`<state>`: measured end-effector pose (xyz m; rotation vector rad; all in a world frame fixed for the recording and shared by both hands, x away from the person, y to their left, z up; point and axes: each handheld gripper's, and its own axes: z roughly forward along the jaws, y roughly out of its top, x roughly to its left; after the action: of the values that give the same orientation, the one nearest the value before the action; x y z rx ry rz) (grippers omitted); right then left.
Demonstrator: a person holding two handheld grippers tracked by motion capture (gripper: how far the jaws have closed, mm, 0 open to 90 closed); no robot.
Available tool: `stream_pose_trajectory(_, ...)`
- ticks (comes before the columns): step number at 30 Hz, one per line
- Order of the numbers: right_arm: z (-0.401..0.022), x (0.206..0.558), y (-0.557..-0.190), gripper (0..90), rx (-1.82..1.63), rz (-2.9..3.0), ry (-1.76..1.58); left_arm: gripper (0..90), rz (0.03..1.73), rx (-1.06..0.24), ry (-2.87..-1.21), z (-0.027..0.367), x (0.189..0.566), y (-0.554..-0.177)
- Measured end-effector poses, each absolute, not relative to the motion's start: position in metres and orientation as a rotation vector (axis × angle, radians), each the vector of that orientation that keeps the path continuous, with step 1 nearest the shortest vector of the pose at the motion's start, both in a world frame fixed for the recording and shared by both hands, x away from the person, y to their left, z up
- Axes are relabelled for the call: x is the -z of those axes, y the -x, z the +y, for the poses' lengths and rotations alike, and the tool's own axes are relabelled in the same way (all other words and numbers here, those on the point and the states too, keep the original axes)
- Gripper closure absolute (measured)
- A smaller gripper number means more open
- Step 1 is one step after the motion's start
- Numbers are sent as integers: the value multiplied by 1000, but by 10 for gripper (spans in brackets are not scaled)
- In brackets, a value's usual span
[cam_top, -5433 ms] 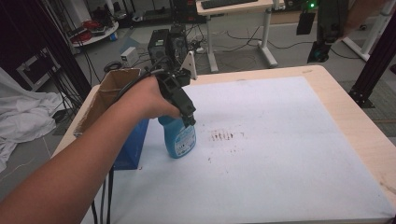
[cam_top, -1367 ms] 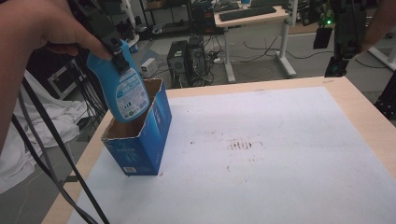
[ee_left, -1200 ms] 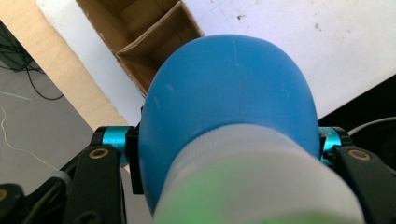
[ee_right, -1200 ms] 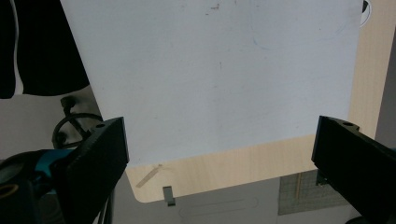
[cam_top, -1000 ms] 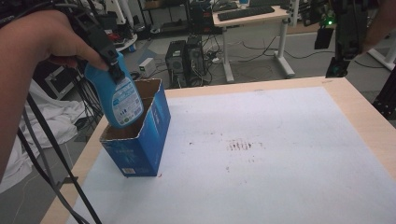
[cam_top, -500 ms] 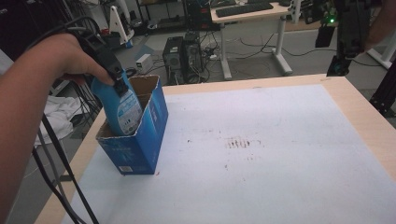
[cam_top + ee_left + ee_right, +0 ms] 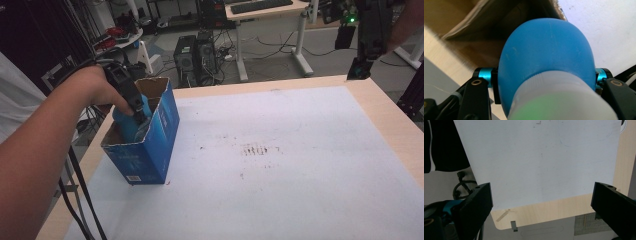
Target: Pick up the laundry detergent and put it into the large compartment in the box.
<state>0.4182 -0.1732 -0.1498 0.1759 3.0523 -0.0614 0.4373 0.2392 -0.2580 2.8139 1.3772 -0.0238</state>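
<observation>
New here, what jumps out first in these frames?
The left gripper, reaching into the open blue box at the table's left edge, jaws shut on a blue bottle that sits partly inside. Next, the big white mat over the table, with a dark smudge near its middle. The right gripper hangs open above the far right corner, holding nothing.

Right tongs point(image 7: 541, 202) gape wide above the white table cover point(image 7: 539, 160), nothing between
</observation>
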Motion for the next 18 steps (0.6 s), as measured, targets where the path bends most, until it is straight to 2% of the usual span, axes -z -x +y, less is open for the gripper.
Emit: stream_pose_trajectory(18,-174,156,-421,29,60,3059,-175,395,1209,35,-2898,244,283,-435)
